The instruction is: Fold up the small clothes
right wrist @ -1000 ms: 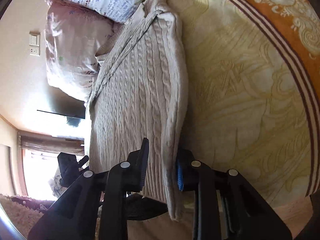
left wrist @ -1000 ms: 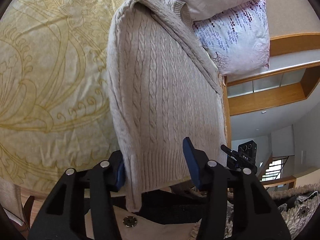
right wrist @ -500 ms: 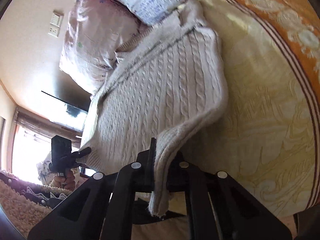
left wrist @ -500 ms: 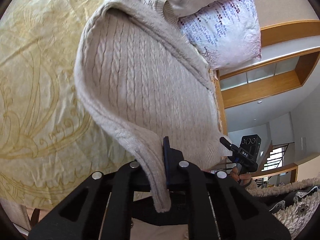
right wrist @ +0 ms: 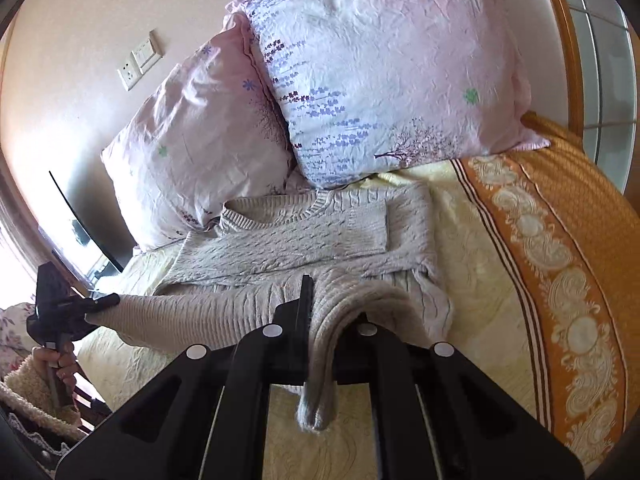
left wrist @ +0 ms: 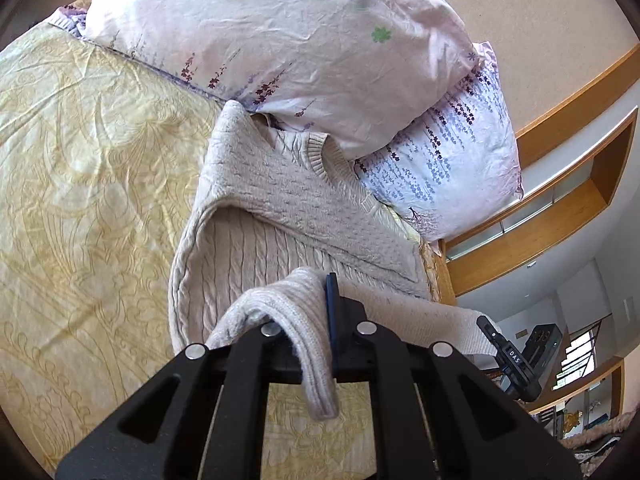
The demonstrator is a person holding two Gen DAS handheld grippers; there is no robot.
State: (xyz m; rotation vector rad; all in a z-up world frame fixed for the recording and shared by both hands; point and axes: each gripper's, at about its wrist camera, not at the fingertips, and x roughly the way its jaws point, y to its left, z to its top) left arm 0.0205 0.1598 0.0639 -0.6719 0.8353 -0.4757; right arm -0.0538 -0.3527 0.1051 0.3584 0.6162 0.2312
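A beige cable-knit sweater (left wrist: 256,200) lies on the yellow bedspread (left wrist: 92,184), its collar by the pillows and a sleeve folded across its chest. My left gripper (left wrist: 320,308) is shut on one corner of the sweater's ribbed hem, lifted above the bed and carried towards the collar. In the right wrist view the same sweater (right wrist: 304,232) shows, and my right gripper (right wrist: 324,308) is shut on the other hem corner, held up likewise. The hem stretches between both grippers. The left gripper also shows in the right wrist view (right wrist: 96,304).
Two floral pillows (left wrist: 288,40) (right wrist: 380,72) lean against the wall behind the collar. An orange patterned border (right wrist: 560,300) runs along the bed's right side. A wooden headboard ledge (left wrist: 540,220) stands beyond the pillows.
Both grippers, shut on the hem, have lifted it and carried it up the bed towards the collar. The lower half of the sweater now arches over the upper half.
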